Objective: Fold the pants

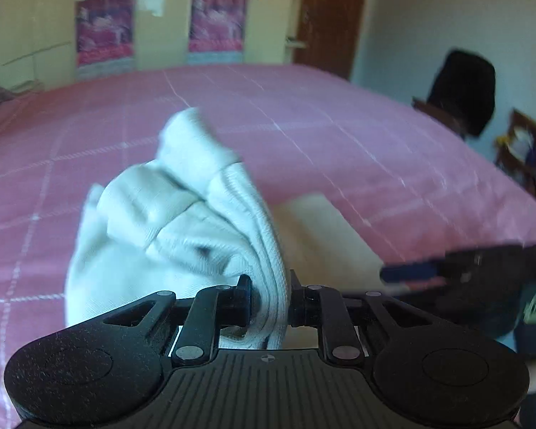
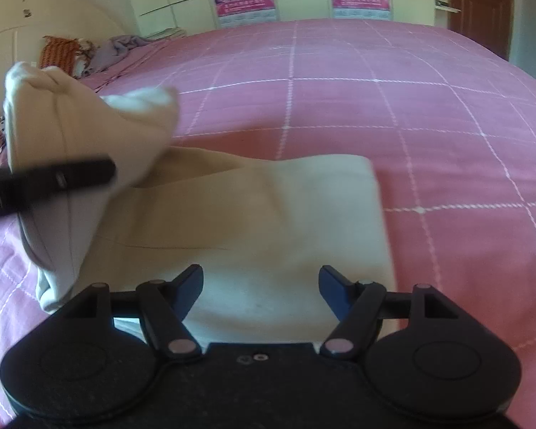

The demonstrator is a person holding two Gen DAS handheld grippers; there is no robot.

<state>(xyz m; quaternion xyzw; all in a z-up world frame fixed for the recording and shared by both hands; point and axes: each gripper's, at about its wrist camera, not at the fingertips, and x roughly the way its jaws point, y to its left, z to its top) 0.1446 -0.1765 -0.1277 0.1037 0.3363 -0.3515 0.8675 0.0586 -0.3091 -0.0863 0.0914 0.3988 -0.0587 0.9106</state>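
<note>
Cream-white pants [image 2: 268,221] lie partly folded on the pink checked bed [image 2: 428,125]. My left gripper [image 1: 269,300] is shut on a bunched end of the pants [image 1: 182,221] and holds it lifted above the bed. In the right wrist view that lifted end [image 2: 71,132] hangs at the left, with the left gripper [image 2: 46,182] seen as a dark blurred bar across it. My right gripper [image 2: 261,286] is open and empty, just above the near edge of the flat part of the pants. In the left wrist view the flat part [image 1: 325,236] shows behind the held cloth.
Pillows and crumpled bedding [image 2: 75,53] lie at the head of the bed on the left. A wardrobe with pink posters [image 1: 214,21] and a brown door [image 1: 332,14] stand beyond the bed. A dark chair [image 1: 464,89] and a shelf [image 1: 525,143] stand to the right.
</note>
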